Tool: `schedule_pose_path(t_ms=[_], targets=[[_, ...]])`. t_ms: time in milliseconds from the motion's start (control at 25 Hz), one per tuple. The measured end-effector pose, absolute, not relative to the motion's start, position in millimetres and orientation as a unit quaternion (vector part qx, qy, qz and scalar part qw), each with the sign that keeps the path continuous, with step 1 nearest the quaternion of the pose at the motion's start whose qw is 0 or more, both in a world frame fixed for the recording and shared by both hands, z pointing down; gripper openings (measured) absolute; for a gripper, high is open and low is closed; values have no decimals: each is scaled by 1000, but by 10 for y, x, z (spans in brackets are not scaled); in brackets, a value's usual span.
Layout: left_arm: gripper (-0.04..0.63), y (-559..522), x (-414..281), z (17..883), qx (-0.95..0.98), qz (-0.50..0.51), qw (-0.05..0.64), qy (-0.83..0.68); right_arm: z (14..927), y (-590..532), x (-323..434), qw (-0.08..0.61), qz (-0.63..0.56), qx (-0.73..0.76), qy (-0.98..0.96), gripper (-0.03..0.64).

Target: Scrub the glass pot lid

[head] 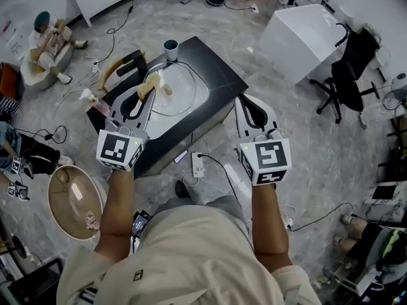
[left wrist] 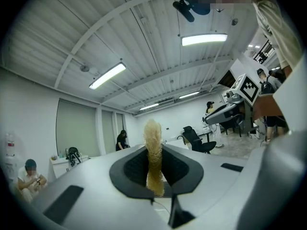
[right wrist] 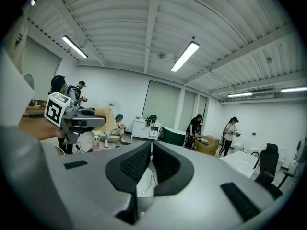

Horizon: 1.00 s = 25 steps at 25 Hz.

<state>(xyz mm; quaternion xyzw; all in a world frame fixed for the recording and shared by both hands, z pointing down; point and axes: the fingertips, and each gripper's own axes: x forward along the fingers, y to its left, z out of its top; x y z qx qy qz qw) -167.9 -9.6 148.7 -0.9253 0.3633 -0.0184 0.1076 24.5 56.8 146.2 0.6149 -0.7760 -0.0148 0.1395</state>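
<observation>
The glass pot lid (head: 179, 89) lies flat in a white basin (head: 202, 98) on a black table (head: 213, 68). My left gripper (head: 145, 94) reaches over the lid's left side, shut on a tan fibrous scrubber (head: 151, 85). In the left gripper view the scrubber (left wrist: 153, 157) stands upright, pinched between the jaws of the left gripper (left wrist: 154, 178). My right gripper (head: 244, 101) hovers off the table's right edge, jaws together with nothing in them. In the right gripper view the right gripper (right wrist: 149, 163) shows only a thin slit, with the basin's rim (right wrist: 143, 183) below.
A dark cup (head: 170, 48) stands at the table's far corner, and a wooden-handled tool (head: 118, 65) lies at its left end. A power strip (head: 198, 164) and cables lie on the floor. A white block (head: 299, 35), an office chair (head: 346, 75) and a round stool (head: 73, 199) stand around.
</observation>
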Motion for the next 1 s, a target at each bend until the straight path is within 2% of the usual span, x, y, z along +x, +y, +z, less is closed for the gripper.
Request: schedule_pose_path(t_ms=[680,1000], targets=[[51,-767,-2532,1673,-876,-43,100,469,1461,-592,-282,141,-34,547,-825,28],[51,-1038,-2451,1803,-844,-79,100,522,1593,-1113,-122,135,-23,504,-853,28]])
